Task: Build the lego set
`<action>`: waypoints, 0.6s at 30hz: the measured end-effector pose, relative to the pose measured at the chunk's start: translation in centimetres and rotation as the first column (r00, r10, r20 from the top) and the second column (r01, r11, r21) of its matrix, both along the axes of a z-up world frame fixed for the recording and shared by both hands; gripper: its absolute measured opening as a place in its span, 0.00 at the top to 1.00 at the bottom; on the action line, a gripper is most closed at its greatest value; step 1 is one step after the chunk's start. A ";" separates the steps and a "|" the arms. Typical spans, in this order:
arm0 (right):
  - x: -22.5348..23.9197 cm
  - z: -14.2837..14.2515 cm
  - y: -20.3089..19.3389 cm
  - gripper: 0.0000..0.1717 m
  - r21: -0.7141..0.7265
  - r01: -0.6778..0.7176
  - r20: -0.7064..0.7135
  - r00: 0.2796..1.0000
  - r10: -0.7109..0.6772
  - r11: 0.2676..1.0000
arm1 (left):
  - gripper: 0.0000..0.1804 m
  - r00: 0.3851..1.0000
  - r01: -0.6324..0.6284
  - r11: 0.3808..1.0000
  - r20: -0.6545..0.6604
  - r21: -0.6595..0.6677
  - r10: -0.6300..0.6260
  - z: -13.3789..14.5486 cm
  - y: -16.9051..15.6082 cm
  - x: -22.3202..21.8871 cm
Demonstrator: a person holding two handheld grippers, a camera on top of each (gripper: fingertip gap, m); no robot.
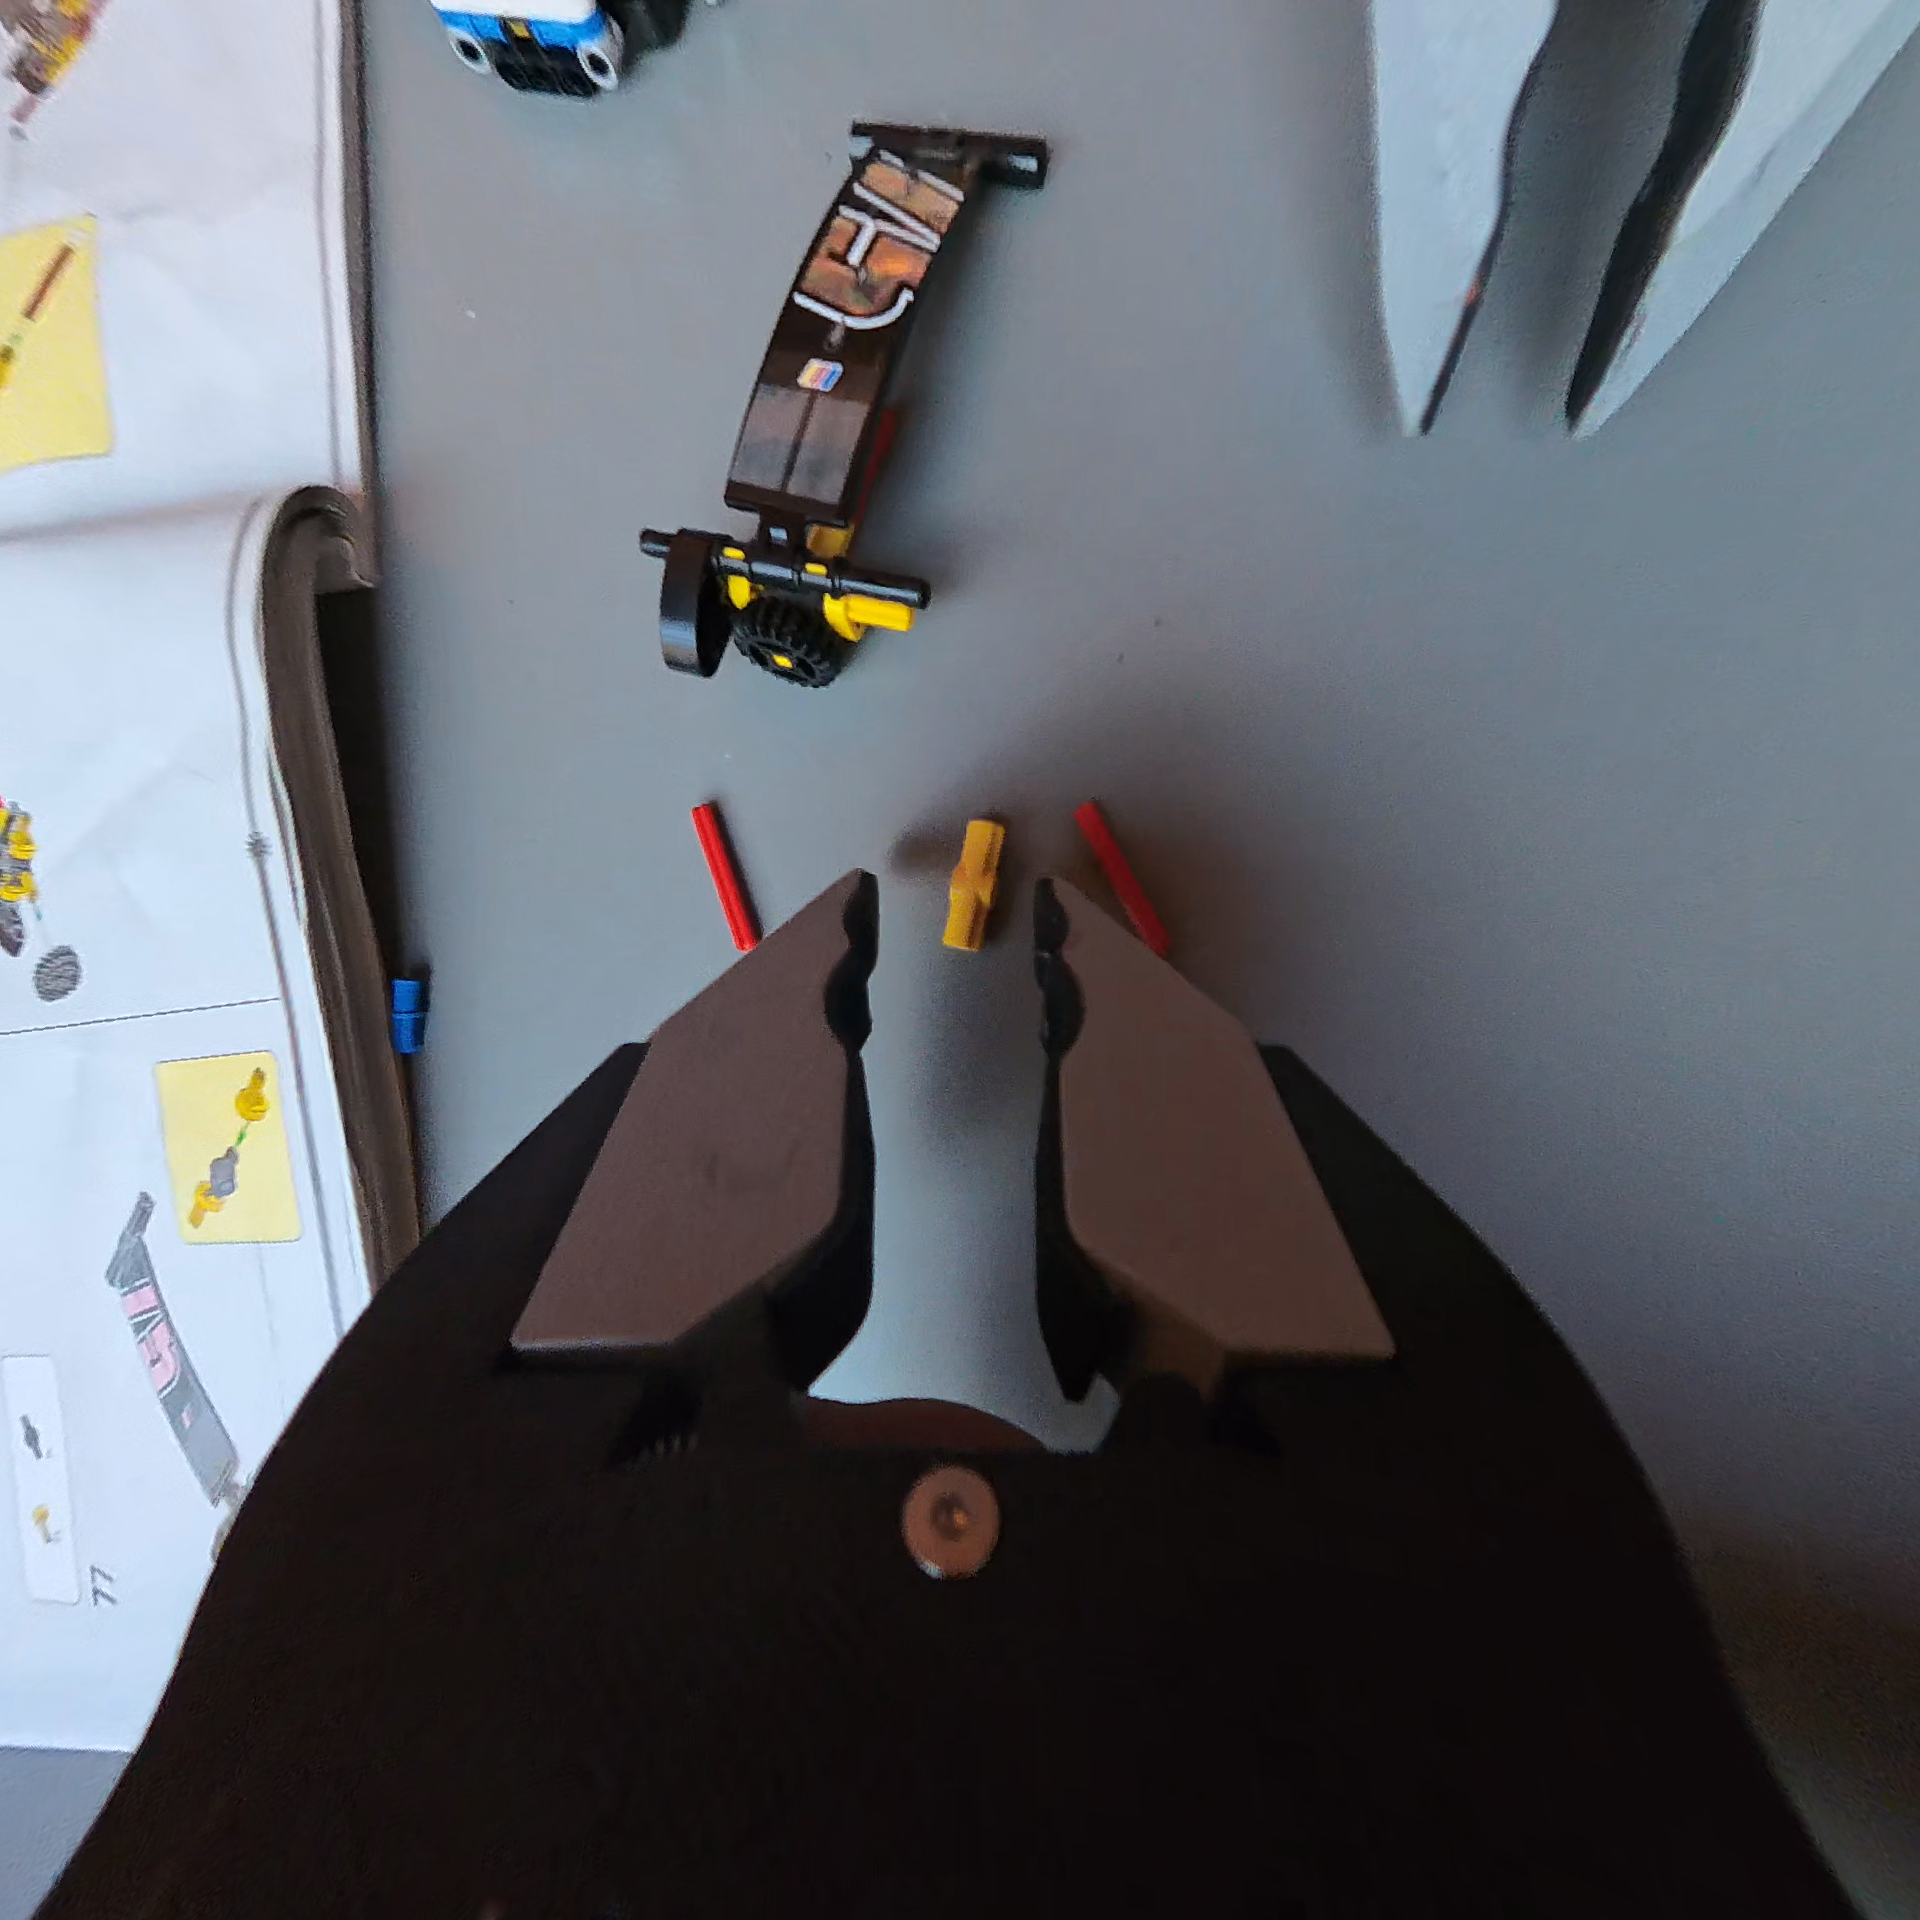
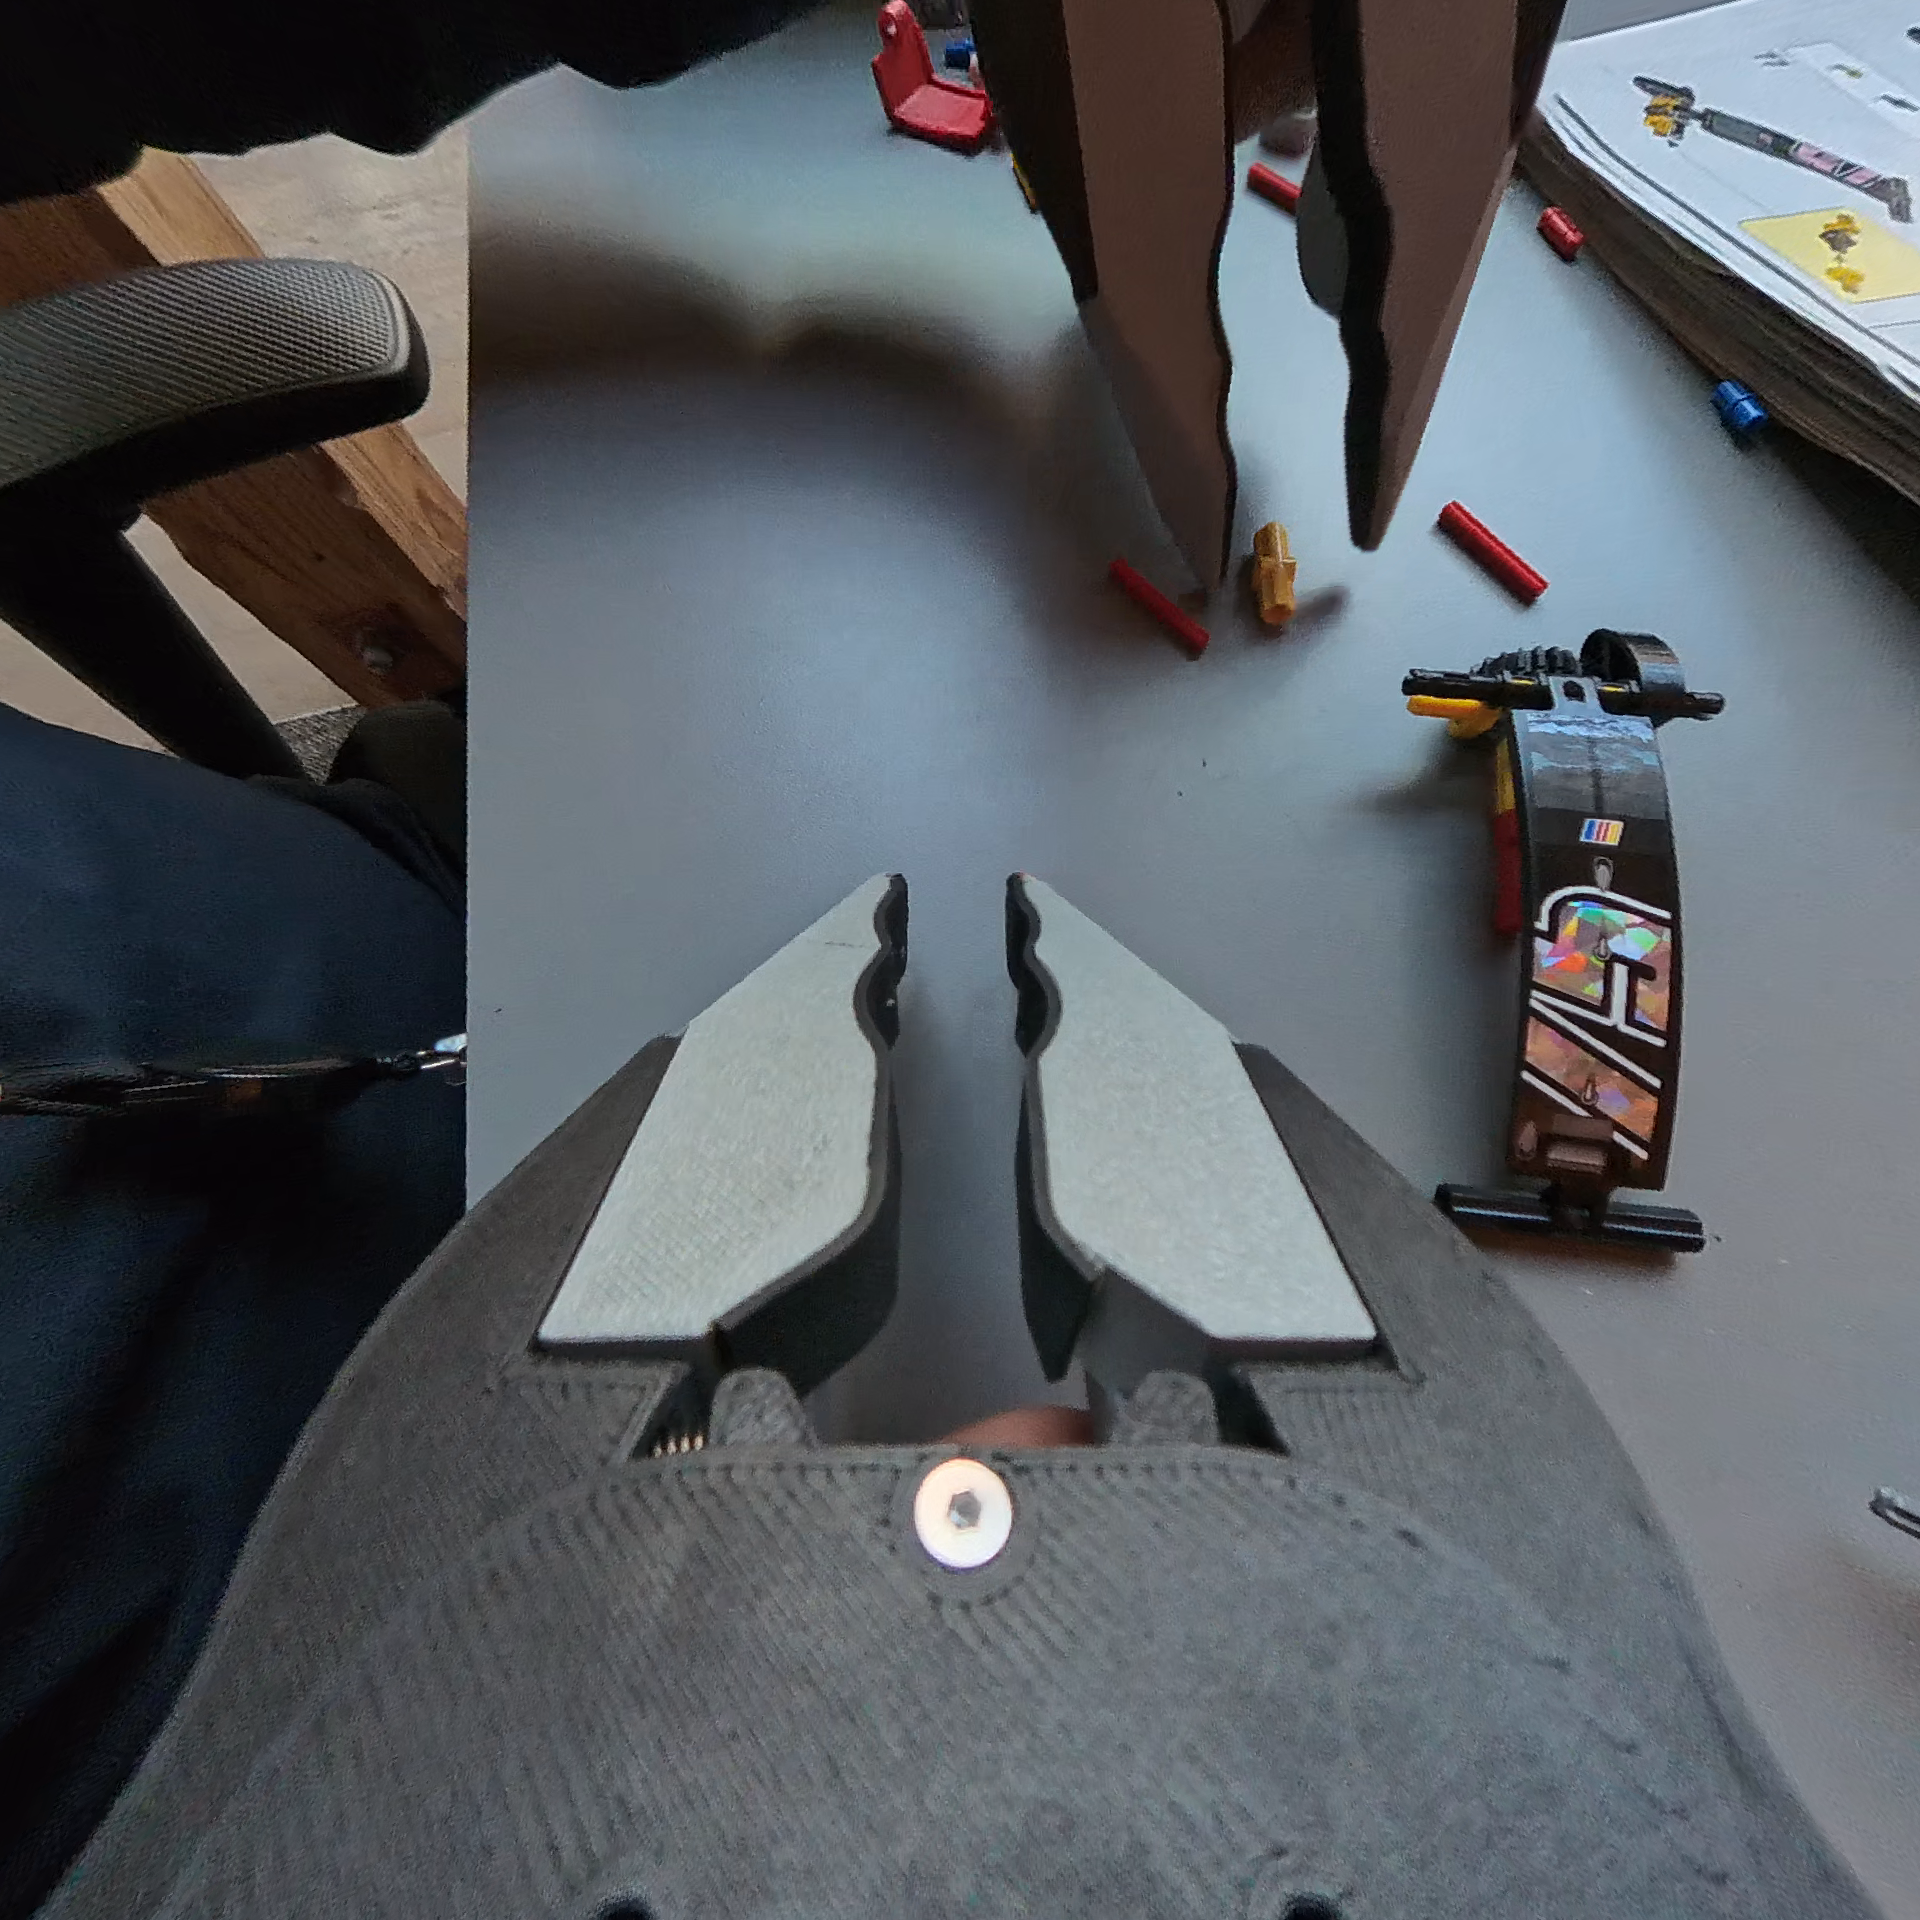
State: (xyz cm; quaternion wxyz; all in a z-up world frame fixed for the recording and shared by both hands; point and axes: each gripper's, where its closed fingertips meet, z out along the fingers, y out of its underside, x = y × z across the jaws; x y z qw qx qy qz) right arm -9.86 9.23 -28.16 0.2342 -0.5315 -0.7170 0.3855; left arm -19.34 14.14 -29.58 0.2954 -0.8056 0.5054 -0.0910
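BENCH: a plain grey bench (image 2: 727, 582), matt, with small toy building parts scattered on it; its near edge runs straight beside the person's seat.
ROOM: past the bench edge, a mesh chair armrest (image 2: 197, 343) on a black post, a wooden beam (image 2: 312, 488) behind it, and a person's dark trouser leg (image 2: 187, 1039).
BOOKLET: an open instruction booklet (image 1: 177, 727) lies at the bench's edge, a thick stack of pages; a small blue connector (image 1: 409, 1000) lies against its side.
LEFT GRIPPER: the left gripper (image 1: 956, 894) hangs over the bench with its jaws apart and nothing between them; a small yellow connector (image 1: 975, 883) lies on the bench below the gap, untouched by either fingertip.
RED AXLES: one red axle (image 1: 725, 876) lies just outside the left fingertip, another red axle (image 1: 1120, 875) just outside the right one.
RIGHT GRIPPER: the right gripper (image 2: 956, 888) is over bare bench, well apart from the parts, jaws slightly apart and holding nothing.
ASSEMBLY: a curved black panel assembly (image 1: 831, 395) with shiny stickers, a black gear and yellow pins at one end, lies flat beyond the yellow connector.
OTHER PARTS: a blue and white toy vehicle (image 1: 540, 42) at the far edge; a red bracket piece (image 2: 930, 88) behind the left gripper.
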 end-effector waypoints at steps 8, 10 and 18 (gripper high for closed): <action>0.3 1.1 -0.6 0.95 -0.002 -0.044 -0.075 0.996 0.044 0.999 | 0.97 0.999 -0.044 0.999 0.022 0.001 0.044 -0.2 -0.4 0.1; 0.4 1.3 -0.6 0.95 0.004 -0.044 -0.094 0.995 0.044 0.999 | 0.97 0.996 -0.091 0.996 0.012 0.007 0.090 -0.2 -1.2 -0.4; -1.9 2.0 0.9 0.98 0.125 0.003 -0.174 0.985 0.019 0.992 | 0.97 0.972 -0.234 0.972 0.021 0.009 0.234 -0.1 -6.8 -1.7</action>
